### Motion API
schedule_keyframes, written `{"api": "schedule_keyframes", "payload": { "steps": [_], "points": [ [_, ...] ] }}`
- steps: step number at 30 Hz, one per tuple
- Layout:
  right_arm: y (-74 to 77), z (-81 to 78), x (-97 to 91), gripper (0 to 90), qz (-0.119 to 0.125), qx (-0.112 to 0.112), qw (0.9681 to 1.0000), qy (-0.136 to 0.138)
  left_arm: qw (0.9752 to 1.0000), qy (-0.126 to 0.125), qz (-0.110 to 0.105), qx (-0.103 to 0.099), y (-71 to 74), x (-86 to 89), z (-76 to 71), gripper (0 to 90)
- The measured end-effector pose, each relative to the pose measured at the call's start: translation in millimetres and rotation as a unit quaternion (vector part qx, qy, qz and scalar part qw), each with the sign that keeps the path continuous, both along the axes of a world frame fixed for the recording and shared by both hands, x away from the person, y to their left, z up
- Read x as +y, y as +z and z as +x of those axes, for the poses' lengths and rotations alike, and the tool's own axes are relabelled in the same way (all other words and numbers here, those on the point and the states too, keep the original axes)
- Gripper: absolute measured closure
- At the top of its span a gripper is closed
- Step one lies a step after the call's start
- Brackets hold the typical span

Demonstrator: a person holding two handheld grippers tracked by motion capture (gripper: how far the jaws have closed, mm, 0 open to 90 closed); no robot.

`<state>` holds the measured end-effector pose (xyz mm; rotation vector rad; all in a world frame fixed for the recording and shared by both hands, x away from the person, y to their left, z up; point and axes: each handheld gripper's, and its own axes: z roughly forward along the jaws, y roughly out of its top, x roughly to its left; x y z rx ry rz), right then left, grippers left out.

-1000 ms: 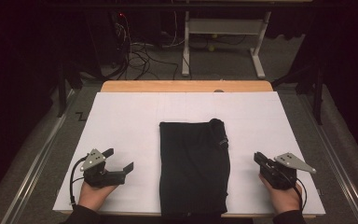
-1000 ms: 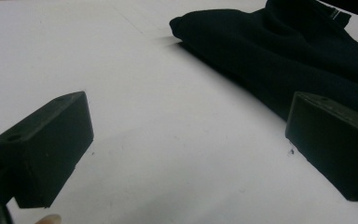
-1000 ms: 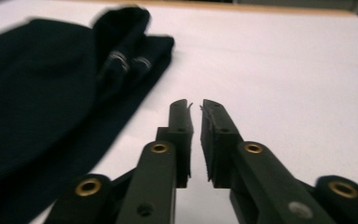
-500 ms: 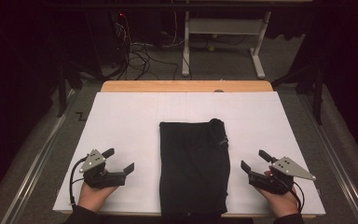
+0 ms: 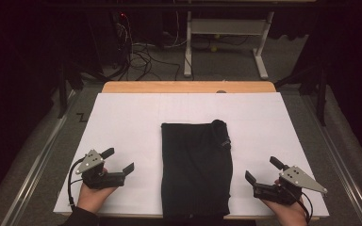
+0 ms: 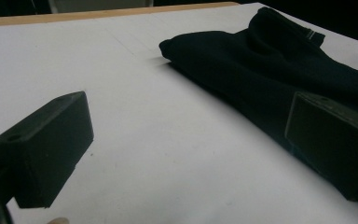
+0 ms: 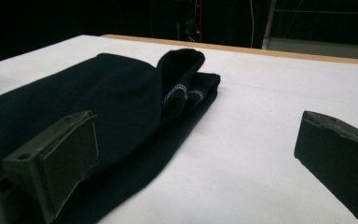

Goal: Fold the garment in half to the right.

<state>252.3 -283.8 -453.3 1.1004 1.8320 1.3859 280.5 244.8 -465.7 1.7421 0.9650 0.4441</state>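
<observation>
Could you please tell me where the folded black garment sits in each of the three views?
High view: the folded black garment lies mid-table between both grippers.
Left gripper view: upper right, behind the right-hand jaw.
Right gripper view: left half, behind the left-hand jaw.
Shared landmark: its raised collar fold.

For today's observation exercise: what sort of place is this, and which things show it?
Probably a lab or workshop: a white-covered table with folded black cloth, tangled cables on the floor, and a desk frame behind.
</observation>
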Motion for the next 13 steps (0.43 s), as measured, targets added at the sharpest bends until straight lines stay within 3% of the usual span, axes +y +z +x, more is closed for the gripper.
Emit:
{"api": "schedule_keyframes", "payload": {
  "steps": [13],
  "points": [
    [-3.4,1.4,-0.7,0.0,-0.010,0.001,0.9999,-0.004,1.0000,-0.008,0.000,0.002,0.7,-3.5,1.6,0.0]
  ]
}}
